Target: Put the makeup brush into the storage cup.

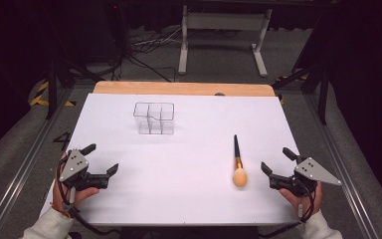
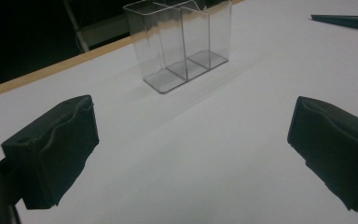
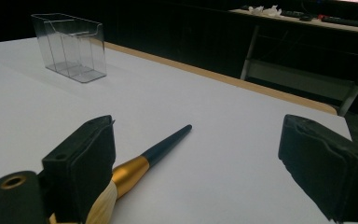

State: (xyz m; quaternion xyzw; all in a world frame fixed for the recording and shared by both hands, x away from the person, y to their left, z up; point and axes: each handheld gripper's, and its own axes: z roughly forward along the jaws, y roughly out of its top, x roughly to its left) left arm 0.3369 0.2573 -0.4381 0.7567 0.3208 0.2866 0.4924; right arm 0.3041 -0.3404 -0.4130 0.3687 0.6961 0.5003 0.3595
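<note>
Resting wide open and empty near the right edge of the table (image 1: 129,199), the right tool (image 1: 277,163) sits just beside a makeup brush (image 1: 238,162). Likely light, stiff-handled and soft-tipped, it is best pinched at the gold ferrule. Farther left, a clear divided organizer (image 1: 153,118) stands empty. The left tool (image 1: 100,159) gapes empty too.

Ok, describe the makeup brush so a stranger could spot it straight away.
Start at the white table and look to its right half, just ahead of the right gripper, whose jaws stand open. The makeup brush lies flat there, its dark handle pointing away from the person. Its gold collar and pale fluffy head set it apart from the clear divided container farther back.
</note>
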